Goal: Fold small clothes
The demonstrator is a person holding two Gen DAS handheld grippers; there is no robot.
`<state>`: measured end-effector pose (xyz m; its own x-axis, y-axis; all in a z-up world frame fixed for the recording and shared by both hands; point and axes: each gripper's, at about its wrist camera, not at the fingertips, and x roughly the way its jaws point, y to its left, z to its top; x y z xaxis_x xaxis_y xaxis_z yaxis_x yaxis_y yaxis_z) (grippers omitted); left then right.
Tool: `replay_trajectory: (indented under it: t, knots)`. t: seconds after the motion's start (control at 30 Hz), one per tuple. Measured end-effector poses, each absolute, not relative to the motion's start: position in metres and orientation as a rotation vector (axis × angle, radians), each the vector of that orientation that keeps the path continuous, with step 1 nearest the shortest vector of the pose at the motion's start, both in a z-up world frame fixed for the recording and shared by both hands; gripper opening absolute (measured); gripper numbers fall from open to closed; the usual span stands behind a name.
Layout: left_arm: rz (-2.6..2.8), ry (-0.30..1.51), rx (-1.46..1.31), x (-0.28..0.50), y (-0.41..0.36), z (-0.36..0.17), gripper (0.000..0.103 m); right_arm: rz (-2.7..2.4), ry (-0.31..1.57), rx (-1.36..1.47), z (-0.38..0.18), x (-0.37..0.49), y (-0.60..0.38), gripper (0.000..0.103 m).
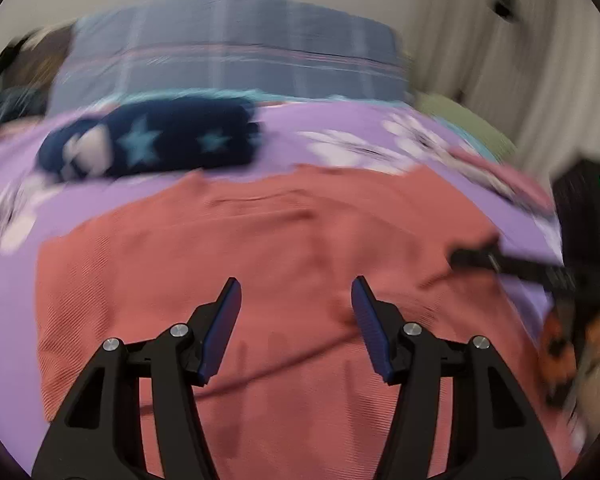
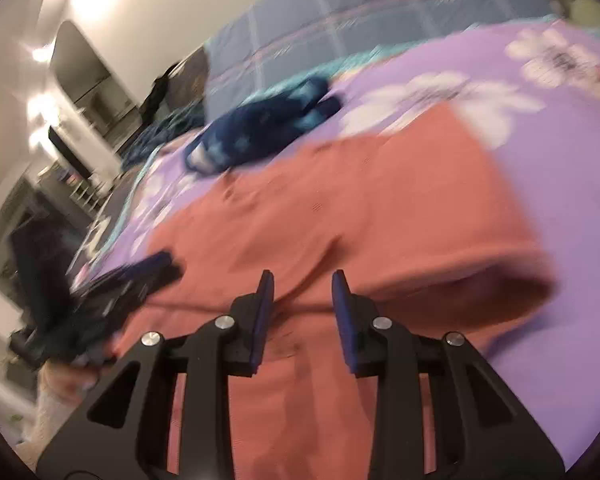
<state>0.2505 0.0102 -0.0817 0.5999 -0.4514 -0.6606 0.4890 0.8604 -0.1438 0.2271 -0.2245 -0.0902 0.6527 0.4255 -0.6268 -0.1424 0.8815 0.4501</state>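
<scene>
The salmon-red garment (image 1: 260, 280) lies spread flat on the purple flowered bedspread (image 1: 284, 136), just on the near side of the folded navy star-patterned piece (image 1: 156, 140); it looks light, soft and limp with a fine rib, so it should drape and crease readily and is best pinched at a hem or corner. The left gripper (image 1: 296, 300) tilts down over its middle, jaws apart and empty. The right gripper (image 2: 303, 300) angles down near a rolled fold, jaws partly parted, nothing between them.
</scene>
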Motion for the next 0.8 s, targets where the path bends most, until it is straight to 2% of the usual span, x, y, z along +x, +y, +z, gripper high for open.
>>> replay_trajectory:
  t: [0.1,0.33,0.4,0.43,0.47,0.5,0.7,0.73,0.77,0.8]
  knots:
    - [-0.604,0.733,0.188,0.236,-0.027,-0.082,0.059,0.224,0.75,0.308,-0.083,0.226,-0.235,0.032]
    - [-0.64,0.785,0.338,0.248,-0.09,-0.103,0.059,0.243,0.733,0.406,-0.096,0.222,-0.261,0.034]
    - [-0.602,0.822,0.297,0.264,-0.086,-0.104,0.042,0.267,0.738,0.403,-0.102,0.221,-0.261,0.037]
    - [-0.601,0.848,0.252,0.272,-0.079,-0.103,0.025,0.273,0.745,0.401,-0.103,0.224,-0.26,0.037]
    - [-0.592,0.87,0.192,0.279,-0.068,-0.099,0.013,0.277,0.749,0.404,-0.103,0.224,-0.26,0.037]
    - [-0.575,0.869,0.17,0.282,-0.06,-0.097,0.01,0.281,0.751,0.411,-0.104,0.224,-0.261,0.037]
    - [-0.382,0.796,-0.039,0.299,0.017,-0.072,0.011,0.298,0.751,0.414,-0.106,0.225,-0.259,0.041]
    - [-0.406,0.794,-0.066,0.298,0.021,-0.07,0.021,0.309,0.748,0.402,-0.105,0.224,-0.256,0.041]
    - [-0.445,0.788,-0.073,0.295,0.019,-0.07,0.037,0.315,0.748,0.395,-0.105,0.224,-0.254,0.041]
    - [-0.478,0.778,-0.053,0.289,0.011,-0.069,0.044,0.326,0.751,0.385,-0.105,0.224,-0.251,0.041]
